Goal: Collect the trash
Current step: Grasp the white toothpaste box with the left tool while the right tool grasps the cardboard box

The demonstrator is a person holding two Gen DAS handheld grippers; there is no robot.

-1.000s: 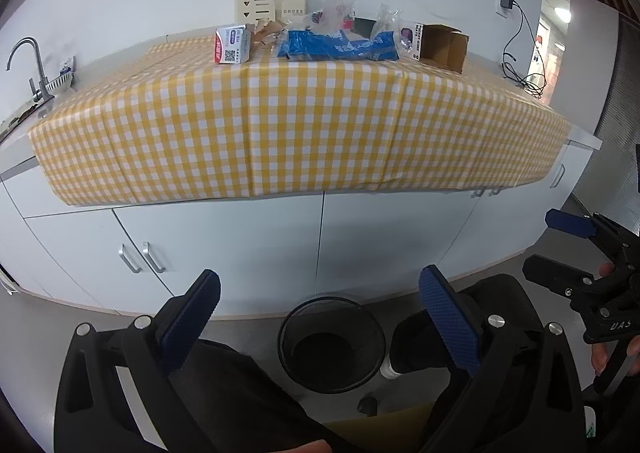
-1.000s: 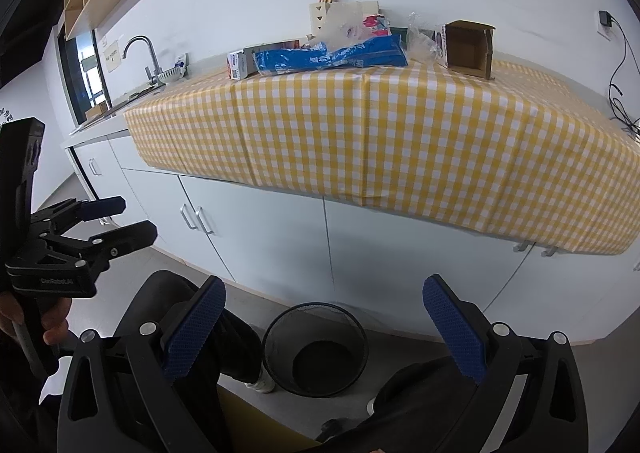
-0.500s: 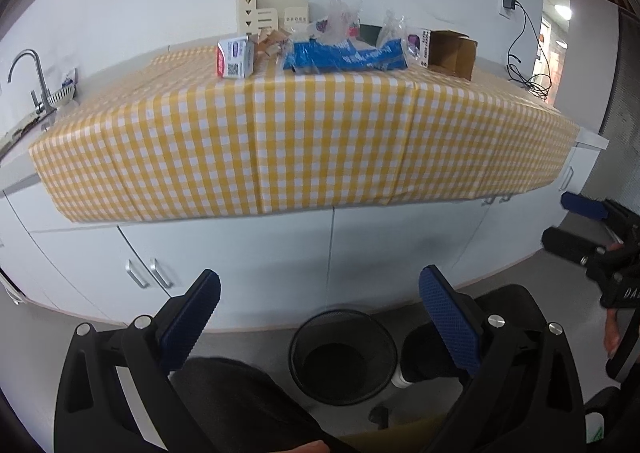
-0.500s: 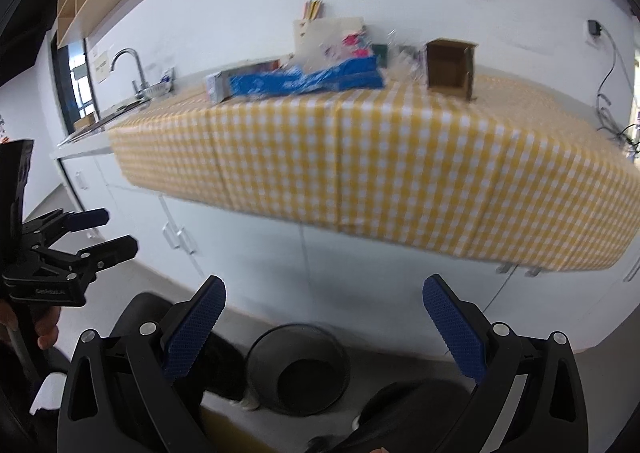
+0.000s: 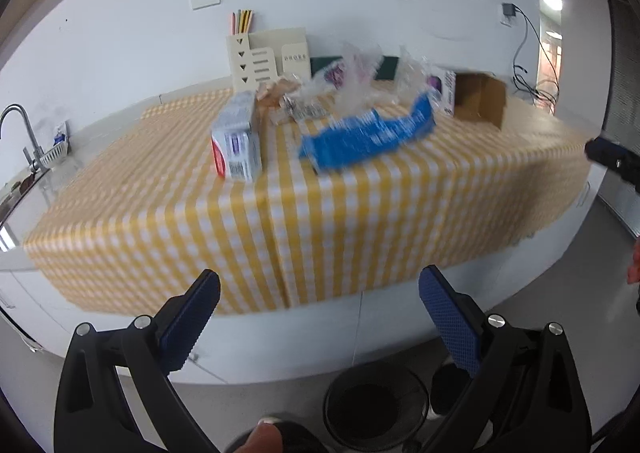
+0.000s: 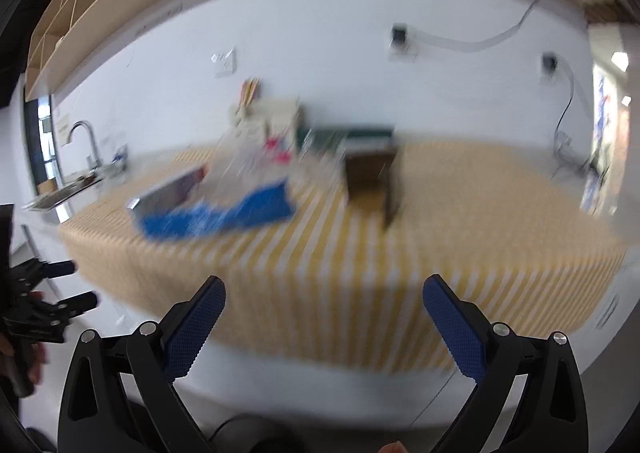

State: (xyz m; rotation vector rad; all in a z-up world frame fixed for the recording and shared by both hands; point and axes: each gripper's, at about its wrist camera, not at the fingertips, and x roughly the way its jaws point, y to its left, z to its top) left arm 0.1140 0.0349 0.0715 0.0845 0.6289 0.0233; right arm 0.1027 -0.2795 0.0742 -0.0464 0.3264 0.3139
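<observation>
Across the middle of both frames runs a counter under a yellow-and-white checked cloth, w/ the trash bunched at its back-center. Left wrist view: a small white carton w/ a red edge stands upright at center-left, a flat blue packet lies just right of it, crumpled clear plastic wrap rises behind the packet, and an open cardboard box sits on its side at upper right. Behind the pile, a cream desk organizer w/ colored pencils stands against the white wall. A faucet shows at far left.

Left gripper fills the bottom of its frame, 2 blue-padded fingers spread wide, nothing between them, well short of the counter. Below, at bottom center, a black wire bin sits on the floor in front of the white cabinets.

Right wrist view is heavily motion-blurred. Right gripper is likewise spread wide and empty, fingers framing the cloth's front edge. Blue packet and cardboard box are still recognizable as smears at center; the rest of the pile is too blurred to tell apart. Left gripper's tips show at the left edge, gripped by a hand; the right gripper's dark tip pokes in at the right edge of the left wrist view.
</observation>
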